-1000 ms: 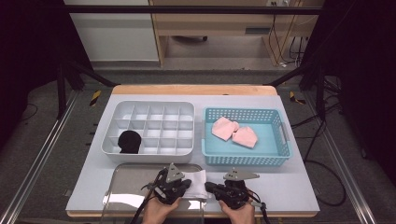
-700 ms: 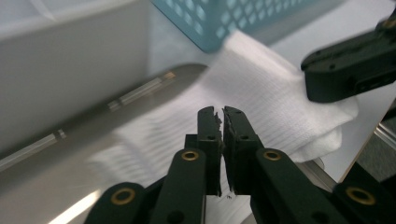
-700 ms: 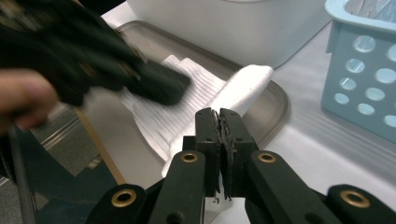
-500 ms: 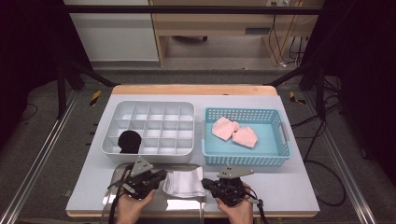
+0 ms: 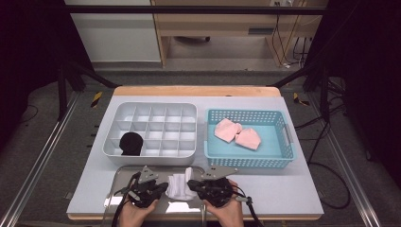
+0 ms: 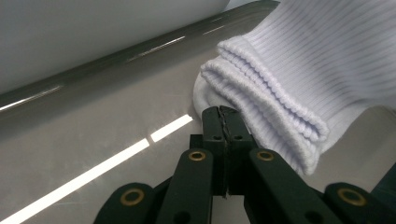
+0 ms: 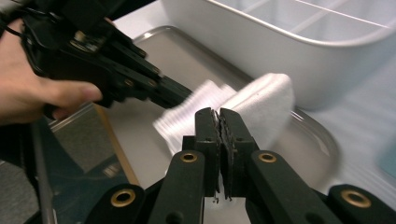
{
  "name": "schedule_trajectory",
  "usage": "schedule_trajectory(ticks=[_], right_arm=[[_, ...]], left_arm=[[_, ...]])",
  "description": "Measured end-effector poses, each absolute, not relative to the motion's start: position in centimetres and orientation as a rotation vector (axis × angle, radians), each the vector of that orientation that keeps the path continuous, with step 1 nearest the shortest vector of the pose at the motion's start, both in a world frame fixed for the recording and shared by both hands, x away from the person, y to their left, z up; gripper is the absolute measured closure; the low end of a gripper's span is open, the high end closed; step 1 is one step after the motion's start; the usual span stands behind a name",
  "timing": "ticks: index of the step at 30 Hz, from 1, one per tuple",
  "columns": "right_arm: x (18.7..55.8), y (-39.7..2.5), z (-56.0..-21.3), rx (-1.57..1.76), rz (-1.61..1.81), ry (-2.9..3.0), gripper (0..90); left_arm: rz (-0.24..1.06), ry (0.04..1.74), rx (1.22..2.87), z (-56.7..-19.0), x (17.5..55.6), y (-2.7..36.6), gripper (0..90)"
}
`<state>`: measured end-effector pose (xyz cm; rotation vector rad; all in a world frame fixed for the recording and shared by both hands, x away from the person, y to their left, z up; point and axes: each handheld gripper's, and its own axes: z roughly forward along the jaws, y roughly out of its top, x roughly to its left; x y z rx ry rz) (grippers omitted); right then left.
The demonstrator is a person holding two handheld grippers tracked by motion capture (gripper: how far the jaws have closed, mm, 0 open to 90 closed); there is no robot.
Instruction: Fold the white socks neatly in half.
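Grey floor rings the pale table (image 5: 293, 194) — both grippers' jaws closed, empty, beside the white sock (image 5: 179, 185).

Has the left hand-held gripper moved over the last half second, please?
Yes. The left hand-held gripper has swung right along the metal tray, back in to the white sock.
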<state>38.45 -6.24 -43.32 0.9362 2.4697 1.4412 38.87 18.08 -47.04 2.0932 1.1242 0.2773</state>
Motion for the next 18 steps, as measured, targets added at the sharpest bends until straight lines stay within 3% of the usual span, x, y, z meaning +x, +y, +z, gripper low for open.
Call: schedule_trajectory(ticks=[11, 18], right_arm=[[39.6, -1.5, -45.9, 0.872, 1.427, 2.566, 85.3], [39.1, -0.7, -46.8, 0.842, 1.426, 2.548, 84.6]], left_arm=[[0.214, 1.148, 2.051, -47.2, 39.3, 19.1, 89.1], [0.268, 1.107, 1.930, -44.1, 40.2, 20.7, 86.1]])
